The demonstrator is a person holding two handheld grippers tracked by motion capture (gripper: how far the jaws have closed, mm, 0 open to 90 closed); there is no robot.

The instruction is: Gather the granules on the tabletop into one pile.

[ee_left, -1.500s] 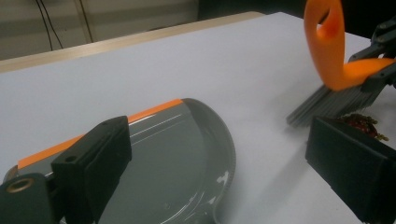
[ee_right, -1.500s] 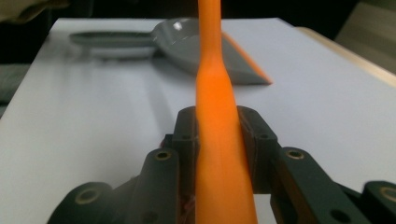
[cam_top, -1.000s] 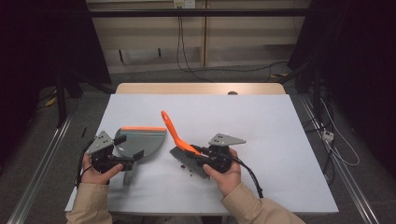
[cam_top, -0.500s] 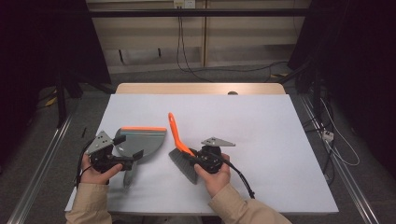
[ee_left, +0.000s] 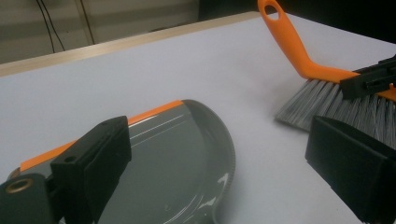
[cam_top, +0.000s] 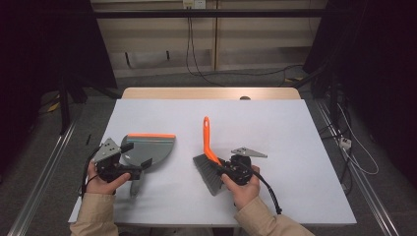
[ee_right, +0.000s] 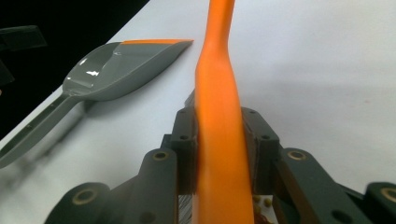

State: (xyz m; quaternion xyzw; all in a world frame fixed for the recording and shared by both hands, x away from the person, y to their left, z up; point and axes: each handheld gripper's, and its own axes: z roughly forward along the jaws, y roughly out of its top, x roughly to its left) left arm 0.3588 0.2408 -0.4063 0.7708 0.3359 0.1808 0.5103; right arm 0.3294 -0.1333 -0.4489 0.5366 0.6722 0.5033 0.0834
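While the right gripper (cam_top: 222, 169) sits at lower centre of the high view, its jaws are clamped on the orange handle of the brush (cam_top: 208, 142). In the right gripper view both pads press flat against that handle (ee_right: 218, 116), which runs up the middle of the frame. The grey bristles (cam_top: 209, 172) appear to rest on the white table (cam_top: 295, 147), though contact is not certain from this angle. At lower left of the high view, the left gripper (cam_top: 140, 168) is held over the near end of the grey dustpan (cam_top: 147, 149), whose orange lip faces the far edge. In the left gripper view its jaws stand wide apart, with the pan (ee_left: 177, 154) below and between them and nothing gripped. Brush and dustpan lie near each other, not touching.
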